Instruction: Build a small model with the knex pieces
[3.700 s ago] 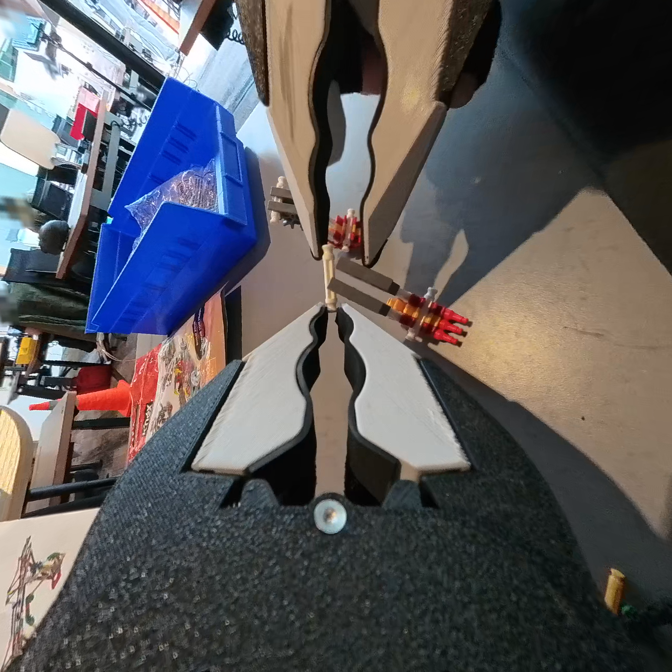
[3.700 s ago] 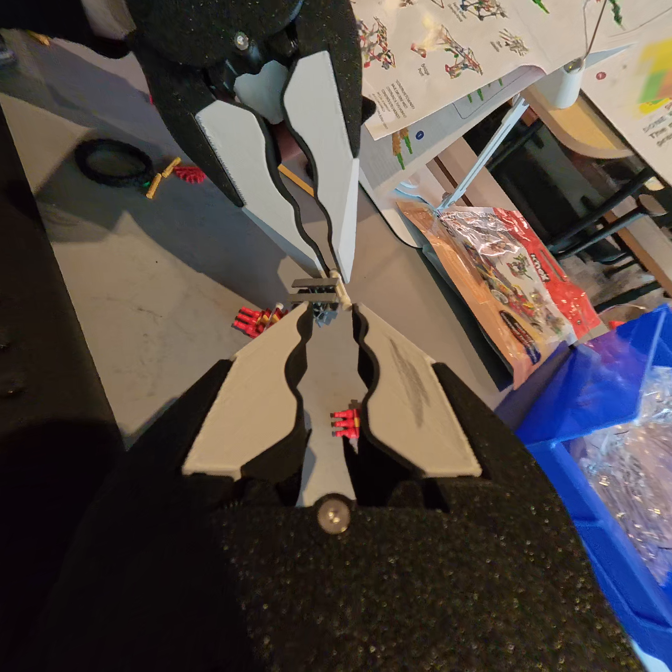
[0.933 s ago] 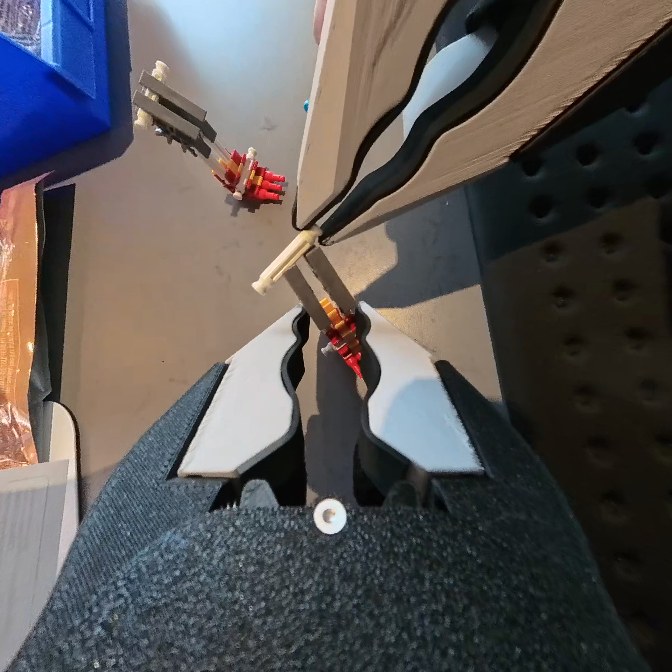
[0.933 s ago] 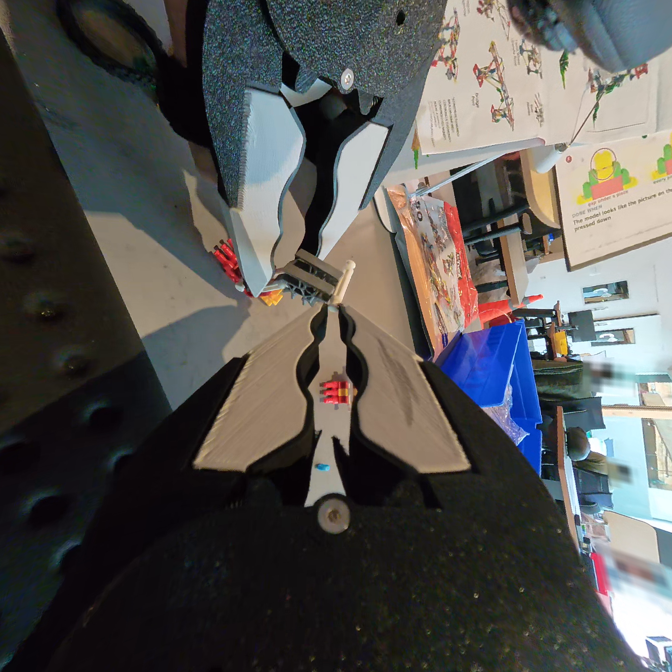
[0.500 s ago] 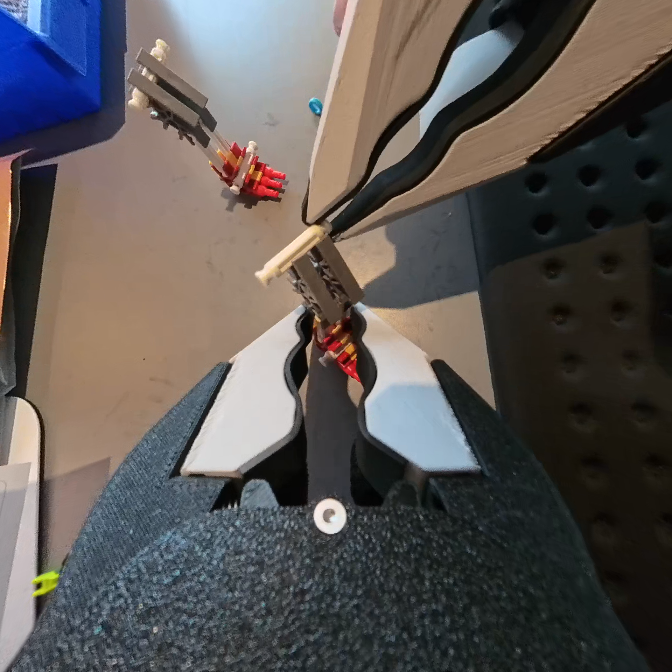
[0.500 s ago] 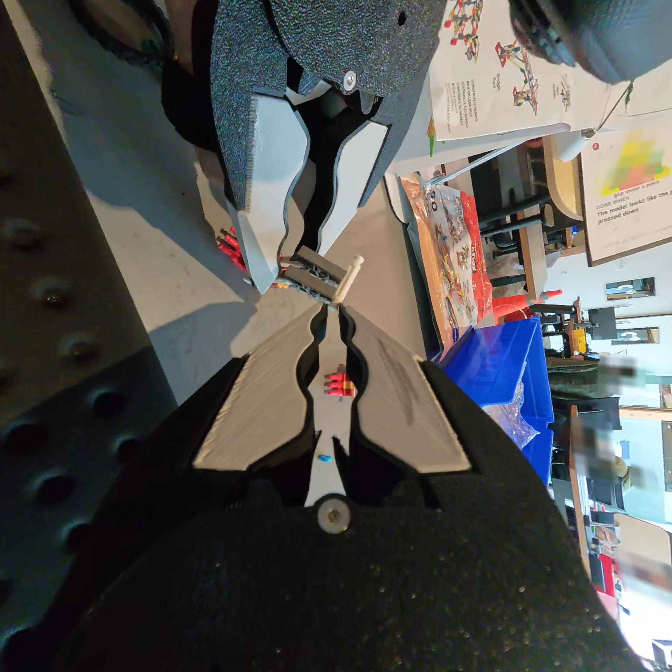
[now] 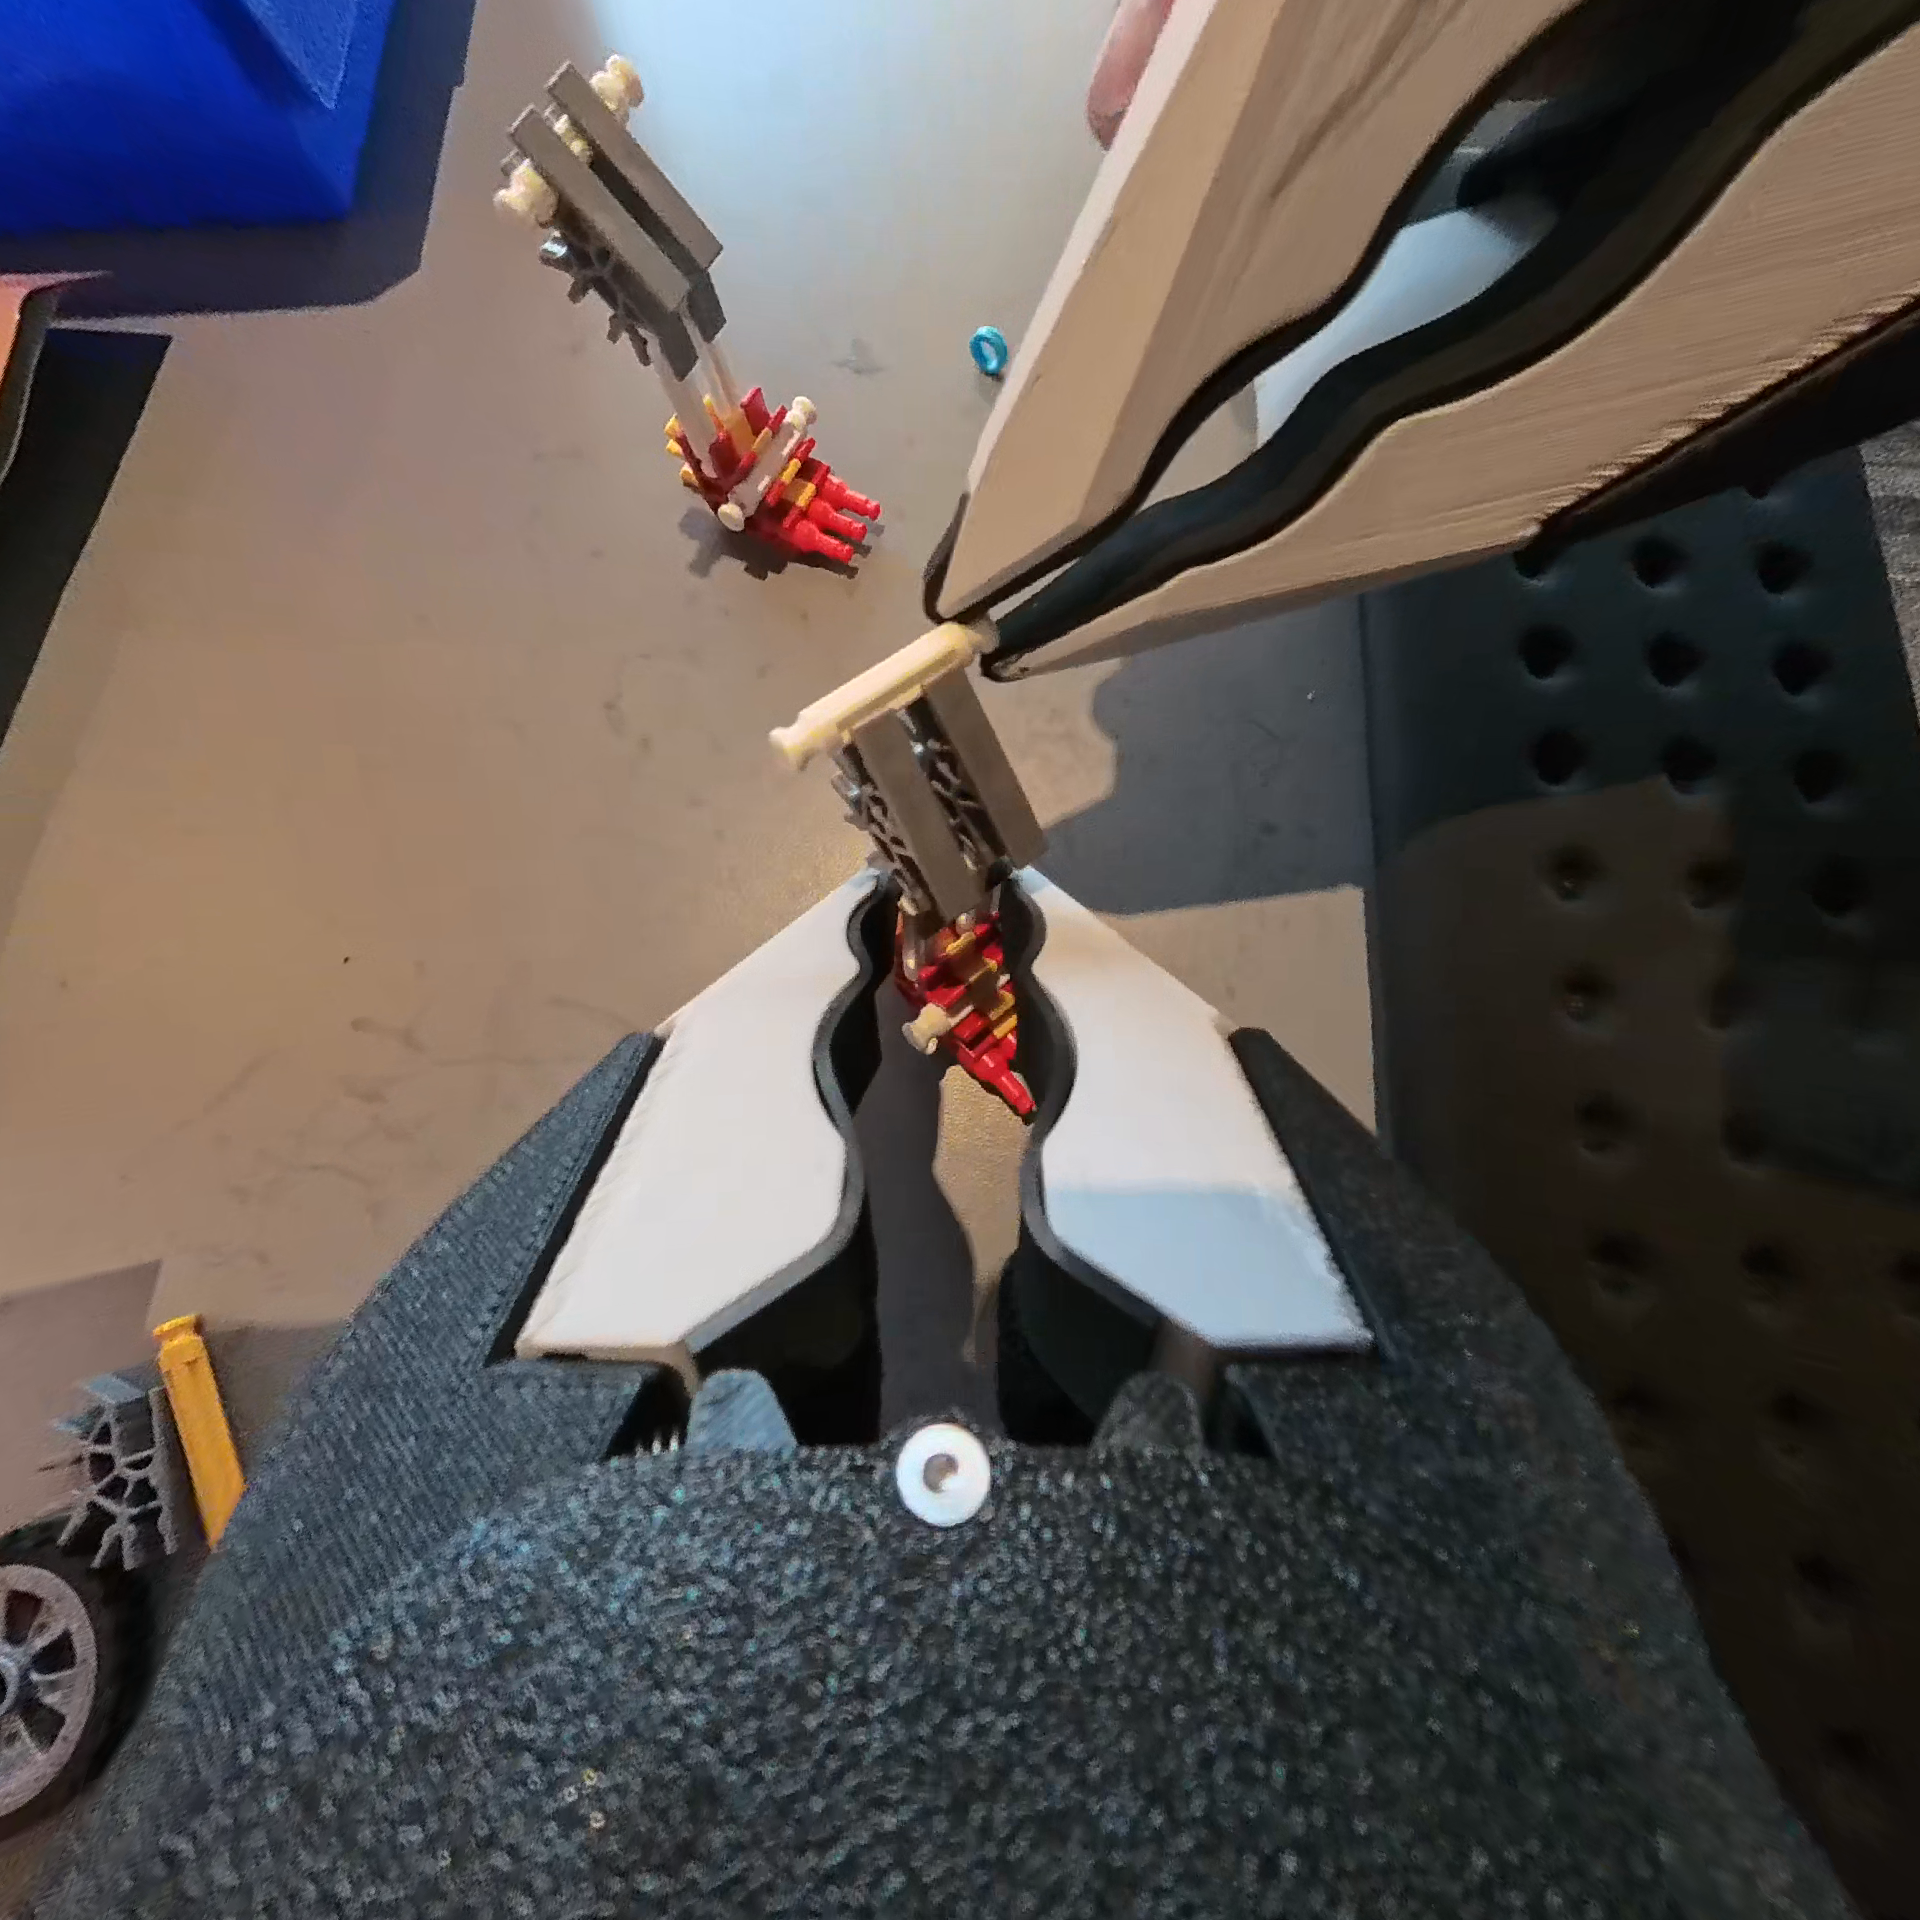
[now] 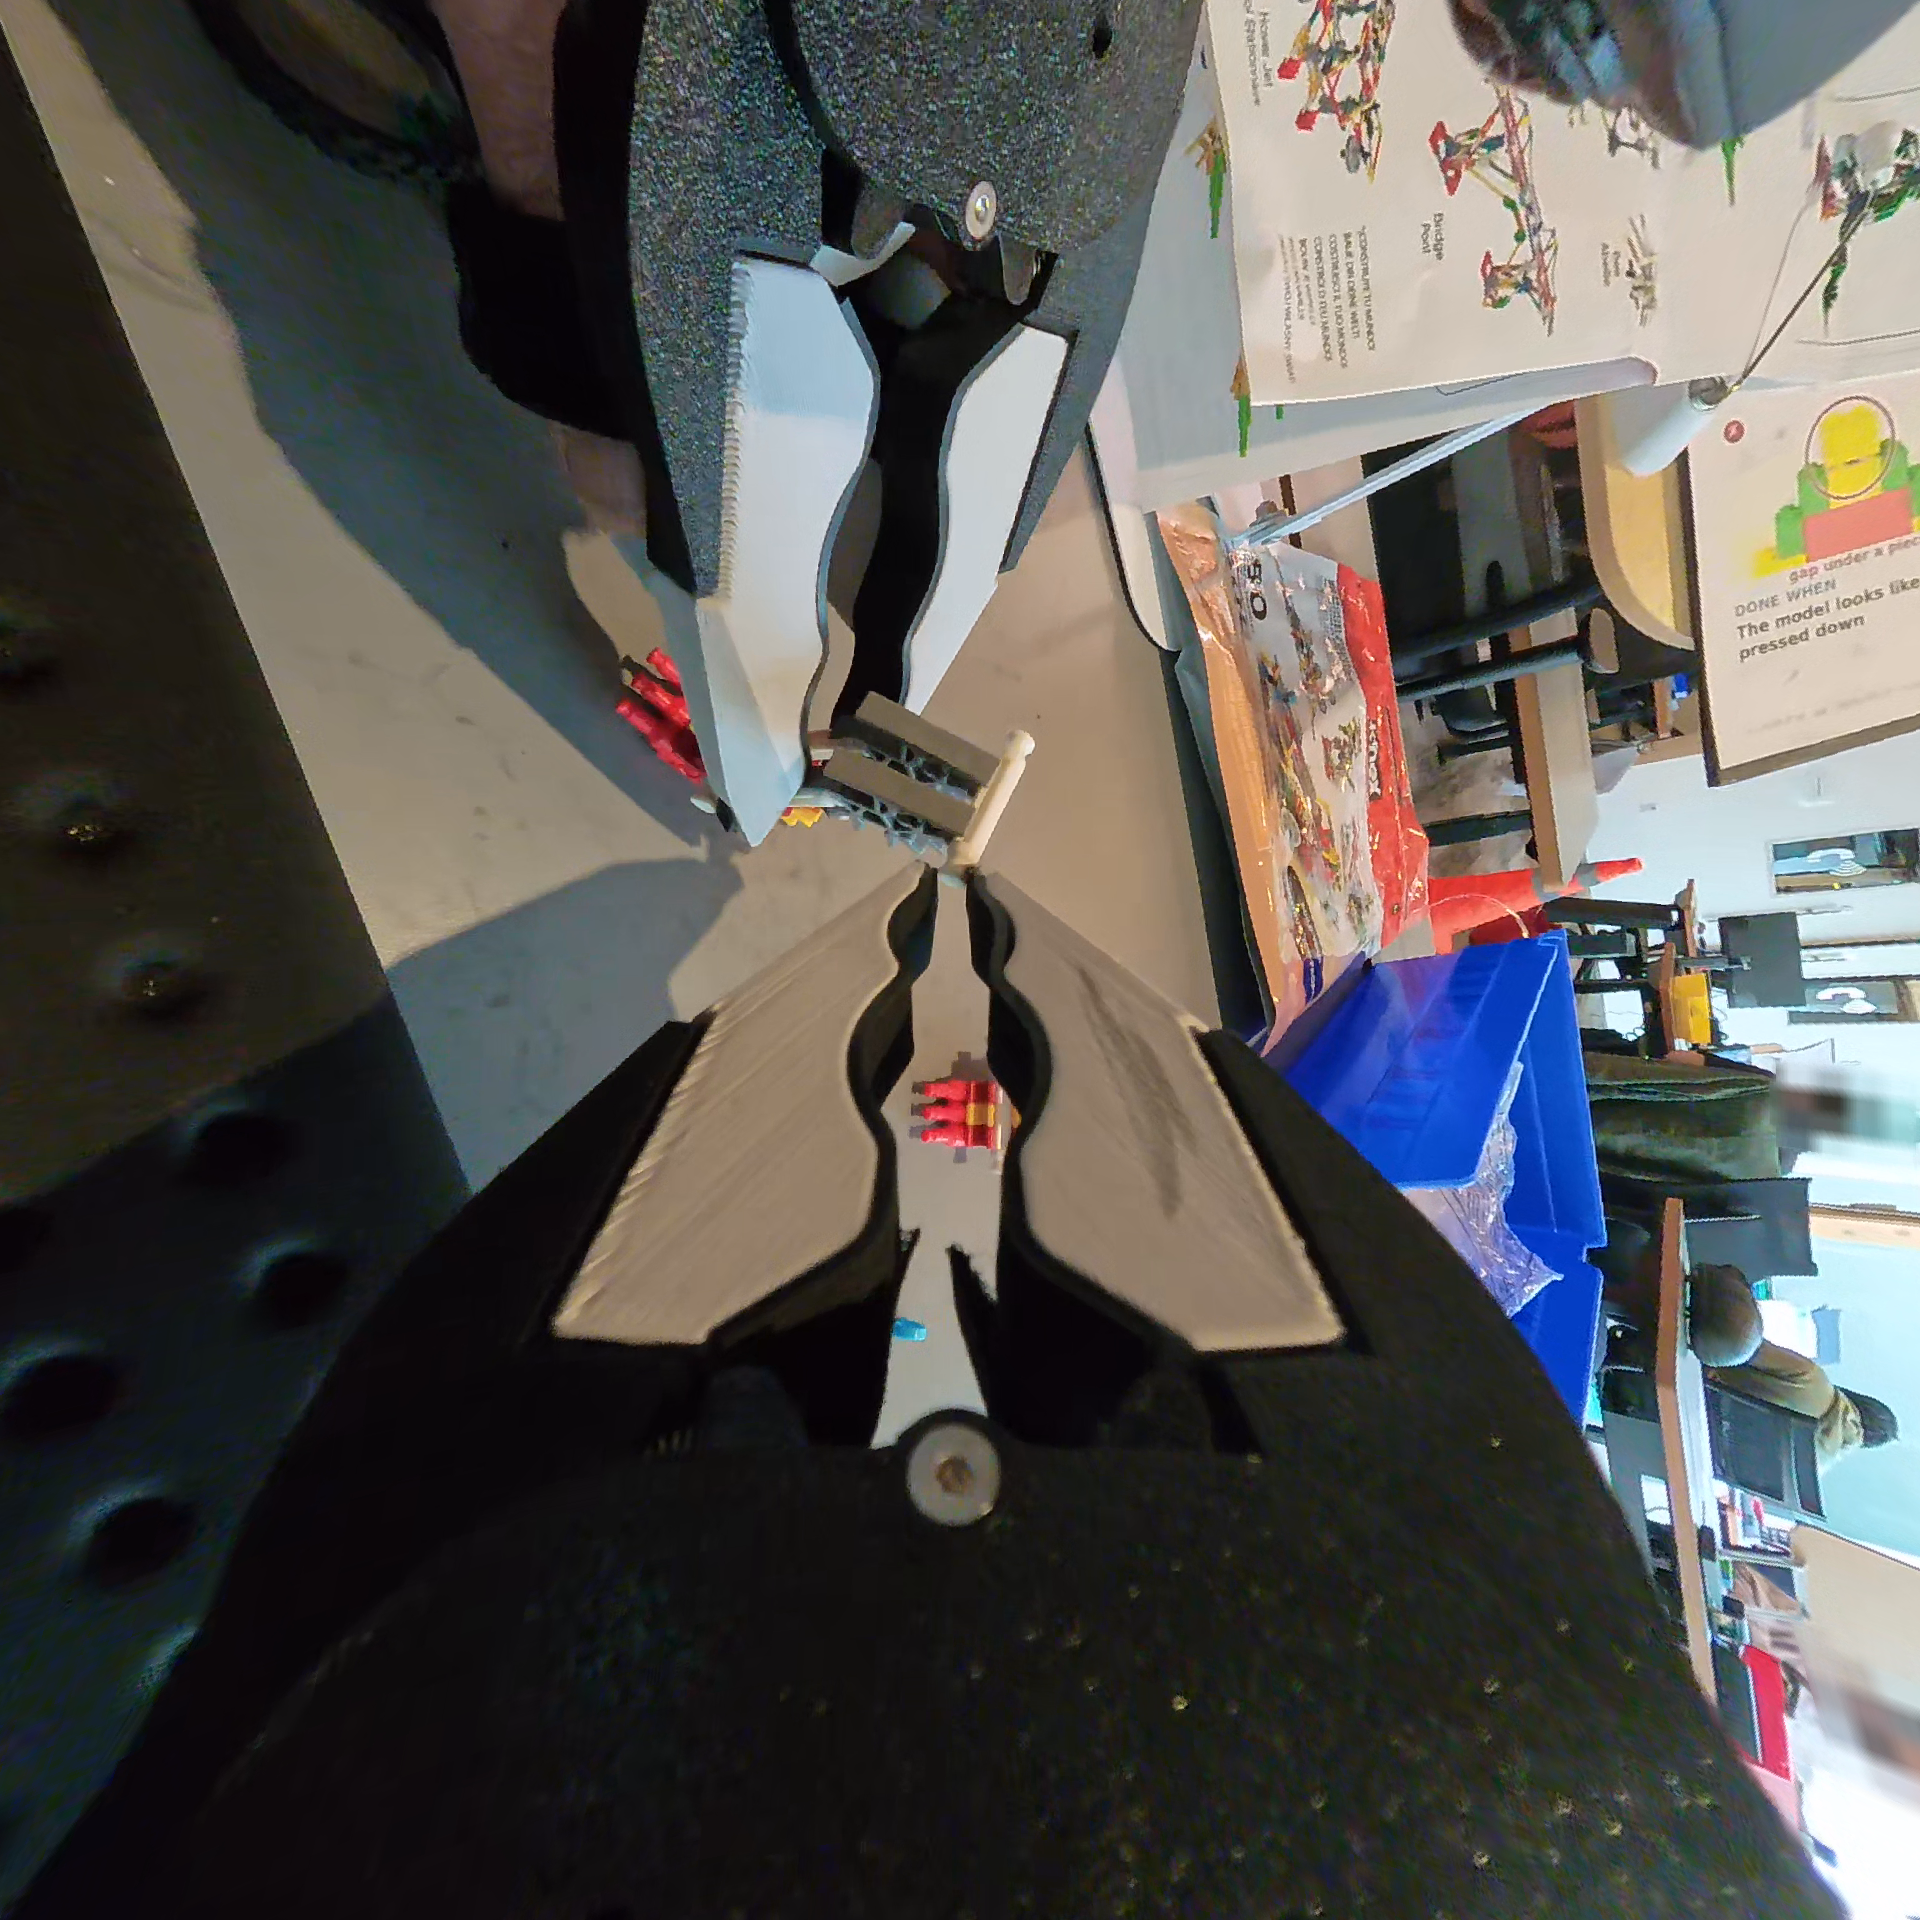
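A small toy assembly (image 7: 935,800) of two grey bars, with red and orange connectors at one end and a white rod (image 7: 883,696) across the other, is held above the grey tabletop between both grippers. My left gripper (image 7: 951,894) is shut on its red connector end. My right gripper (image 8: 951,883) is shut on the tip of the white rod (image 8: 987,800). In the right wrist view the left gripper (image 8: 821,769) comes in from above and grips the grey bars (image 8: 904,764). In the left wrist view the right gripper (image 7: 966,639) comes in from the upper right. A second, similar assembly (image 7: 665,281) lies on the table.
A blue bin (image 8: 1434,1070) and a bag of parts (image 8: 1309,748) lie beyond the table's grey area, with instruction sheets (image 8: 1455,187) farther off. A small blue ring (image 7: 987,348), a wheel (image 7: 42,1662), a yellow rod (image 7: 197,1413) and a grey connector (image 7: 114,1455) lie on the table. A black perforated board (image 7: 1662,831) borders it. My hands' fingertips stand some 5 cm from each other. Between my left fingertips and the wheel (image 7: 42,1662) there is roughly 20 cm.
Since 3.7 s ago my left gripper has shifted from the white rod to the red end, and my right gripper has closed on the rod. In the last second the assembly has rotated slightly.
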### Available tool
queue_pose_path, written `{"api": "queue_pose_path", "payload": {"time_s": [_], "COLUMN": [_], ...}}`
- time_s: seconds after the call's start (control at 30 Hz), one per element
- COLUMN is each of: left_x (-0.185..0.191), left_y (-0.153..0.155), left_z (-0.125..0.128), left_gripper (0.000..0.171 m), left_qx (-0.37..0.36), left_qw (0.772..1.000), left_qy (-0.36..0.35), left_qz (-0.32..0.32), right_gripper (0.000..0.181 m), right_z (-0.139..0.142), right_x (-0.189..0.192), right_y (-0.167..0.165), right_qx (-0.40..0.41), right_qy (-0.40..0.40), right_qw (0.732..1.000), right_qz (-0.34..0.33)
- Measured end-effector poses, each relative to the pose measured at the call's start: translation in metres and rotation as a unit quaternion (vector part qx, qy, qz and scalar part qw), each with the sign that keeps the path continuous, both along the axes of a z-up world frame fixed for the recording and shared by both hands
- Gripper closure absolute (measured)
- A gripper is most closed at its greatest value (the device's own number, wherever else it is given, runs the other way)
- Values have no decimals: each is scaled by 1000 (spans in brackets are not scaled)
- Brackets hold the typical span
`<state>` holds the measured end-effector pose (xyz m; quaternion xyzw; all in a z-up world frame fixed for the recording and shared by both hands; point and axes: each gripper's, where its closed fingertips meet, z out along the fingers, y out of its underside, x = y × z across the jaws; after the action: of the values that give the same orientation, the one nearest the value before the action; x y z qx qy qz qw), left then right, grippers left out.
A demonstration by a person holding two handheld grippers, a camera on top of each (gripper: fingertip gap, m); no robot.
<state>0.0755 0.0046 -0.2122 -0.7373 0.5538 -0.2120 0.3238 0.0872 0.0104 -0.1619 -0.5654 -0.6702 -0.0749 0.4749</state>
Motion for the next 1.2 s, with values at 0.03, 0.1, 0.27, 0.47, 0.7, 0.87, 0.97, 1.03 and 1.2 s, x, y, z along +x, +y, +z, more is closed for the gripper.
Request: {"api": "queue_pose_path", "payload": {"time_s": [0.03, 0.1, 0.27, 0.47, 0.7, 0.87, 0.97, 1.03, 1.2], "left_x": [0, 1, 1, 1, -4, -14, -15, -15, -13], "left_y": [0, 1, 3, 2, 1, 1, 3, 2, 2], "left_z": [0, 0, 0, -1, -2, -2, -3, -3, -1], "left_gripper": [152, 152, 151, 151, 149, 137, 132, 132, 146], "left_qx": [-1, -2, -1, 12, 10, 8, 11, 11, 35], "left_qw": [1000, 1000, 1000, 1000, 1000, 1000, 1000, 1000, 999], "left_qy": [-3, -7, -16, -9, 1, 8, 9, 10, 20], "left_qz": [1, 4, 14, 4, 8, 16, 21, 17, 12], "right_gripper": [176, 176, 181, 181, 160, 154, 155, 156, 160], "right_z": [0, 0, -8, -14, -7, -36, -51, -57, -63], "right_x": [0, 0, -5, -2, 54, 87, 92, 84, 77], "right_y": [0, 1, -6, -8, 2, 5, 11, 13, 26], "right_qx": [-1, -4, -24, -37, -149, -246, -265, -283, -288], "right_qy": [0, -1, -14, 4, 90, 84, 76, 86, 82], "right_qw": [1000, 1000, 999, 999, 984, 961, 954, 948, 944], "right_qz": [0, 1, 20, 14, -50, -97, -116, -116, -138]}}
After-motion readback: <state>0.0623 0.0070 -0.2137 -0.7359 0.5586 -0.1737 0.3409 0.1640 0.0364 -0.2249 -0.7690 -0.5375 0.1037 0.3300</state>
